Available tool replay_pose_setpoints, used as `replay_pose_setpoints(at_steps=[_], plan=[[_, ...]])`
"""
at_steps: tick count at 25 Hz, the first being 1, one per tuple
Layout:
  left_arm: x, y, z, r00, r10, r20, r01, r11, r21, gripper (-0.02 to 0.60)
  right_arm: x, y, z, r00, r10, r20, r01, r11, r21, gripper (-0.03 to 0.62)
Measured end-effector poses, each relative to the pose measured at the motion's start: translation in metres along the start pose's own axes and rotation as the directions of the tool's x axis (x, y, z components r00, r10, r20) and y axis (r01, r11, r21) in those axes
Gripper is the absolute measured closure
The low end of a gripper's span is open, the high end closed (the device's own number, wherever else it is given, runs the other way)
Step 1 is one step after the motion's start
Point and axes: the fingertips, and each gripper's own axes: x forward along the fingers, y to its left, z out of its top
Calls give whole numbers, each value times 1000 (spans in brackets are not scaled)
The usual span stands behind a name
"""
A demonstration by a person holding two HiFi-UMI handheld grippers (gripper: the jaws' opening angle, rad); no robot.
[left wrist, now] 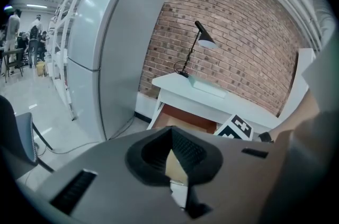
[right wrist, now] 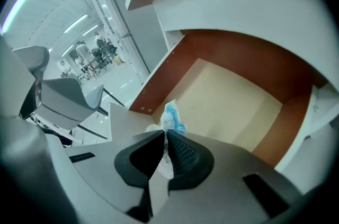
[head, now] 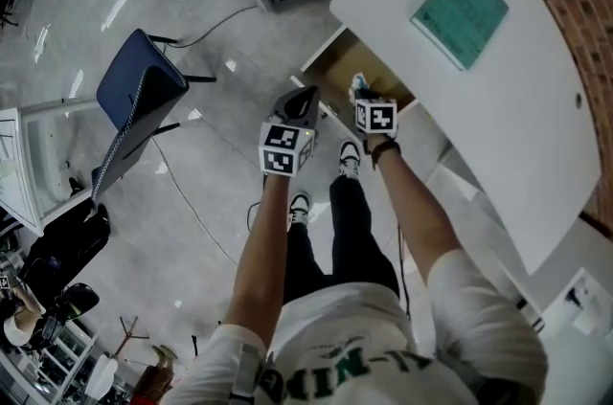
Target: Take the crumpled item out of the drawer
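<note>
**Two grippers at the open drawer, right one clamped on the crumpled item**

White desk (head: 536, 125) stands against a brick wall, seen from above in the head view. Its drawer (right wrist: 238, 101) is pulled out: brown side walls, pale tan floor.

Left gripper (left wrist: 170, 133) is held in front of the desk and off to the left of the drawer. It points toward the drawer front, jaws closed tip to tip with nothing between them.

Right gripper (right wrist: 164, 135) is angled steeply down over the drawer's front left corner. Its jaws are pinched tight on the crumpled item (right wrist: 172, 121).

The item is a small blue-and-white wad. Its white part is caught between the two ribbed pads and its blue part sticks out just beyond the fingertips. It is clear of the drawer floor and touches nothing but the pads.
</note>
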Motion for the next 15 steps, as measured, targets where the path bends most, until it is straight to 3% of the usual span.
replay_pose_setpoints(at_steps=[7, 15], plan=[[-41, -21, 7, 1000, -1, -12, 1, 999, 32, 584, -70, 22, 9, 984, 59, 166, -66, 997, 33, 579], [-99, -45, 27, 997, 48, 55, -51, 997, 54, 584, -173, 47, 11, 953, -14, 304, 4, 999, 35, 577]])
